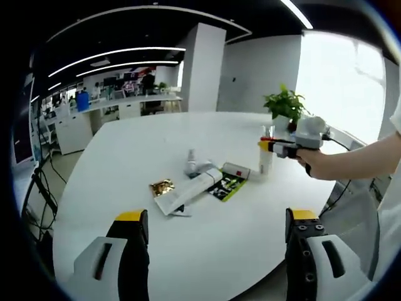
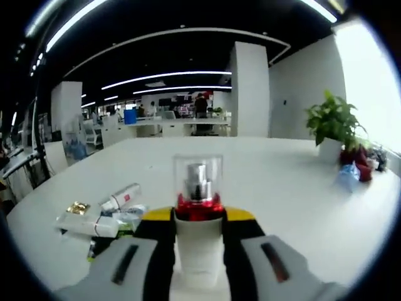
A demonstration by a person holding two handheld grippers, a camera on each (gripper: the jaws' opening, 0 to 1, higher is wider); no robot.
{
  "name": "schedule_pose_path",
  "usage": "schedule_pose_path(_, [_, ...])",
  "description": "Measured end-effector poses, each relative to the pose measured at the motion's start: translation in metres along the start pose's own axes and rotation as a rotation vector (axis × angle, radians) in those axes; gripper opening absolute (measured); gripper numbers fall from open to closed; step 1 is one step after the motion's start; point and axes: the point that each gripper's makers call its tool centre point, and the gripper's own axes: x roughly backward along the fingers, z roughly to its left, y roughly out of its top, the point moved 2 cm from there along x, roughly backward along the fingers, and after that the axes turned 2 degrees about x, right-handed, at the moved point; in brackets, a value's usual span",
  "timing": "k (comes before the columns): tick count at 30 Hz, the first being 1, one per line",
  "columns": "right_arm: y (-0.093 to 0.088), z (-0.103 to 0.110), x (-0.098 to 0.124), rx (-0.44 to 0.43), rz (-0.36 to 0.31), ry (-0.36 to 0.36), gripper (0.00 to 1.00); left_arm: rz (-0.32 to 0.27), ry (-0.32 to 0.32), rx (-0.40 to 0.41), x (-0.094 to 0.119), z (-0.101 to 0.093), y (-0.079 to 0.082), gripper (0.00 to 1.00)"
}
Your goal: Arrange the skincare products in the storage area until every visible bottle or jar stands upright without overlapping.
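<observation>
Across the big white bench everything is spread out in front of me. Over by the far edge stands a potted plant. My left gripper hangs low over the near side of the bench, its yellow-tipped jaws spread wide with nothing between them. Near the middle of the bench lies a loose heap: a long white tube flat on its side, a green and black packet just beside it, and a smaller white tube with a red mark lying against that packet. A small gold packet sits at the tube's left, and a little clear-capped bottle stands behind the heap.

My right gripper is clamped on the white spray bottle, jaws pressed to either side of its body. It's upright, red collar and clear cap rising above the jaws. From my left gripper view, that bottle stands right of the heap, apart from it, its base at the bench top, though I can't tell whether it's touching down.
</observation>
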Motion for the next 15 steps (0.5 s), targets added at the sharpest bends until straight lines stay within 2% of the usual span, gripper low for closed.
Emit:
schedule_pose_path(4, [-0.001,-0.001,0.004,-0.007,-0.003,-0.016,0.28,-0.04,-0.035,-0.04,0.001,-0.006,0.005,0.91])
schedule_pose_path(7, [-0.002,0.0,0.008,-0.008,-0.002,-0.025,0.28,-0.024,-0.064,-0.142,0.001,-0.013,0.004,0.95])
schedule_pose_path(9, [-0.003,0.001,0.01,-0.008,-0.002,-0.029,0.28,-0.011,-0.06,-0.211,-0.001,-0.016,0.003,0.96])
schedule_pose_path(15, [-0.004,0.0,0.013,-0.027,-0.006,-0.043,0.28,-0.024,-0.092,-0.195,-0.002,-0.025,0.006,0.97])
